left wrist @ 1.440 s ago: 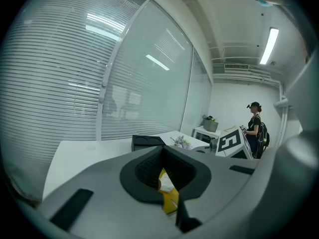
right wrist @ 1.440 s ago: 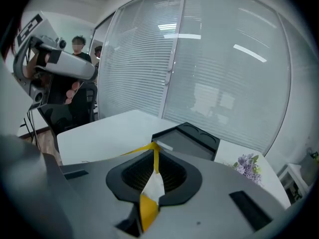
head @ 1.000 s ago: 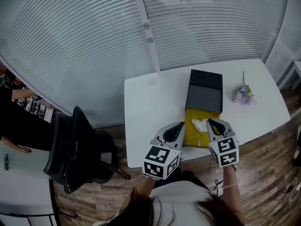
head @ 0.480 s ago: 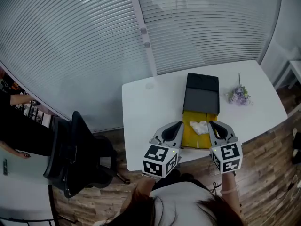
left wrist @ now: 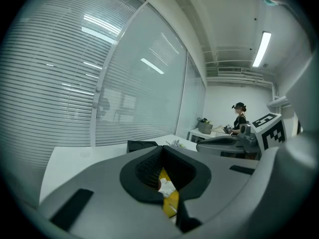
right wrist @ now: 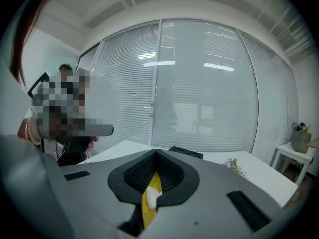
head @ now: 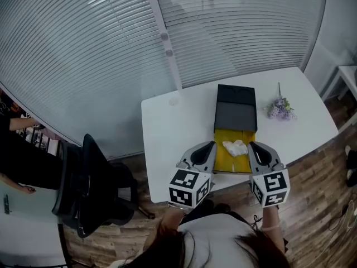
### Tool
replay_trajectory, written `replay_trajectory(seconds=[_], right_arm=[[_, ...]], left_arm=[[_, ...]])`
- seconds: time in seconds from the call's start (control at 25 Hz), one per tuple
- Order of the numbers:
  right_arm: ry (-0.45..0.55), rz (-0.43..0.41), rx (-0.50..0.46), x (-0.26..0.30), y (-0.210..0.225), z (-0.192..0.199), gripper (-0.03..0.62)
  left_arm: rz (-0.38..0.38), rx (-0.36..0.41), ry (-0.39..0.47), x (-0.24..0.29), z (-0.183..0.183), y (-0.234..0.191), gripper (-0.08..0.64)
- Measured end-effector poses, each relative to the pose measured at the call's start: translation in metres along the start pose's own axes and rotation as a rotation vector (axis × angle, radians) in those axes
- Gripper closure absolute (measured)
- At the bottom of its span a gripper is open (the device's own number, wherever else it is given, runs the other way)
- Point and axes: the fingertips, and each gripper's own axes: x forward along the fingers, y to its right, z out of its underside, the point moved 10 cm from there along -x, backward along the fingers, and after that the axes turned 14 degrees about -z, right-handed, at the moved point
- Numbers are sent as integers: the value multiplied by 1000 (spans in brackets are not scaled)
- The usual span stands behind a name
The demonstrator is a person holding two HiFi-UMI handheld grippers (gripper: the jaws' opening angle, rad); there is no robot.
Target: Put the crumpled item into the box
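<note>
Crumpled paper lies inside the yellow box on the table; left tool and right tool flank it, both pinched closed, empty.

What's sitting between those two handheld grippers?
The open yellow box, crumpled white item inside, lies between the left gripper and right gripper; the head view shows it.

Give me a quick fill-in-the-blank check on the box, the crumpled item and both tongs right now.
The white crumpled item lies inside the open ____ box. The bunch of flowers lies on the table to the box's ____. The lid is ____ in colour. The left tongs and the right tongs are both shut and hold ____.
Missing words: yellow; right; black; nothing.
</note>
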Motion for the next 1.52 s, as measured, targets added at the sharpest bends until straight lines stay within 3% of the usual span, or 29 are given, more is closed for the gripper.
replay_trajectory(seconds=[1.52], right_arm=[[5, 29, 0, -12, 4, -1, 566]], left_arm=[[10, 6, -23, 5, 3, 11, 543]])
